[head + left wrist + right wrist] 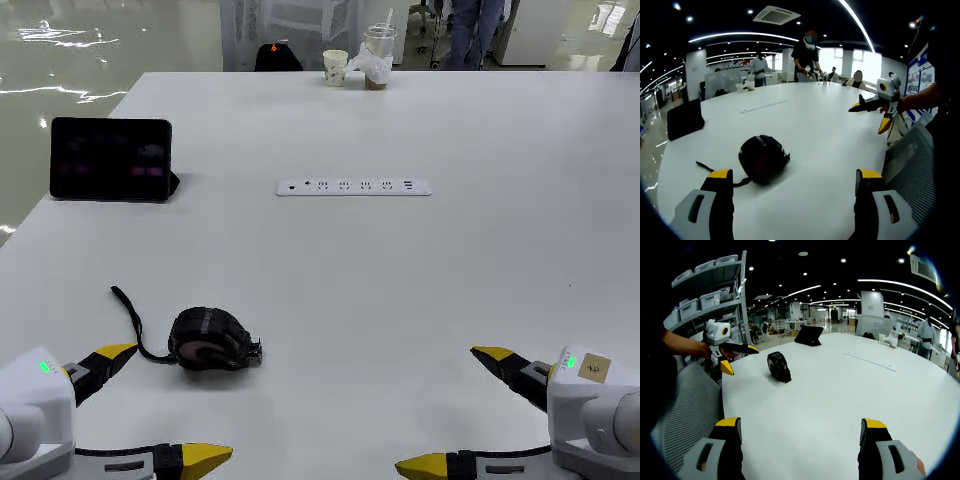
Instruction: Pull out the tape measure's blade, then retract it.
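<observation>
tabletop (450,300): white, wide
tablet (110,158): propped at 10 o'clock
left gripper (165,405): 7 o'clock, jaws spread wide, gripping nothing
right gripper (452,408): 5 o'clock, jaws spread wide, gripping nothing
power strip (354,187): 12 o'clock
tape measure (208,340): black, on tabletop at 7 o'clock, near left jaws, not touching; strap trails toward 10 o'clock

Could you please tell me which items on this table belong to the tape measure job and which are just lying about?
For the job: tape measure, left gripper, right gripper, both open.
Lying about: tablet, power strip, paper cup, plastic cup.
</observation>
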{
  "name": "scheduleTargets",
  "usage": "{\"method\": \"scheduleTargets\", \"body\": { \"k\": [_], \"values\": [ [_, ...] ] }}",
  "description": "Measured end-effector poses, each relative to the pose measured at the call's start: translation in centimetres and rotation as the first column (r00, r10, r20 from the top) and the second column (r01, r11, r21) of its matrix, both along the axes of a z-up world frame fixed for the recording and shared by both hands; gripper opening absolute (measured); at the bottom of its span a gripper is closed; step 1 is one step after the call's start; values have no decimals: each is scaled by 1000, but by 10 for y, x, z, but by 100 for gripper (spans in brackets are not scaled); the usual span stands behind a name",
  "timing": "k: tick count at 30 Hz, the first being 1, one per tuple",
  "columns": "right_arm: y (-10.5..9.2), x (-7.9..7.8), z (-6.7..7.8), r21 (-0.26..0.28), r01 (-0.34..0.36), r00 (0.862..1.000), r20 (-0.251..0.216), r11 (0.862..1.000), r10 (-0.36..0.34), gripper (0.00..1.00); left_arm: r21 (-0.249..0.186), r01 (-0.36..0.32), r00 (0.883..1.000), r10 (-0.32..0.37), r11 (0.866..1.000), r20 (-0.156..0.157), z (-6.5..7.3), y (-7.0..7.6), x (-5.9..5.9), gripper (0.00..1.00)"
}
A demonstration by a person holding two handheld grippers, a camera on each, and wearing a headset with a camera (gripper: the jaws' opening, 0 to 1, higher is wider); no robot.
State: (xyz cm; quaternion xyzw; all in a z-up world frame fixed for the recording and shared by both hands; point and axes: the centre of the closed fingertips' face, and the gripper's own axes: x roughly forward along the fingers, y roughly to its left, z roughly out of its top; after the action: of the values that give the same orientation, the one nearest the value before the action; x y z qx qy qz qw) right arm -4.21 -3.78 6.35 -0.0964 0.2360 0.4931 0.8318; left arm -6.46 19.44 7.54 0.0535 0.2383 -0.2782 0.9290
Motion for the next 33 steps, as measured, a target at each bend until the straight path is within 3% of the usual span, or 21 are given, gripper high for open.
{"method": "scheduleTargets", "body": {
  "k": [33],
  "values": [
    [12,16,-6,-45,-100,995,-11,994,99,99,32,68,998,-68,997,-19,-1,3,21,99]
  ]
}}
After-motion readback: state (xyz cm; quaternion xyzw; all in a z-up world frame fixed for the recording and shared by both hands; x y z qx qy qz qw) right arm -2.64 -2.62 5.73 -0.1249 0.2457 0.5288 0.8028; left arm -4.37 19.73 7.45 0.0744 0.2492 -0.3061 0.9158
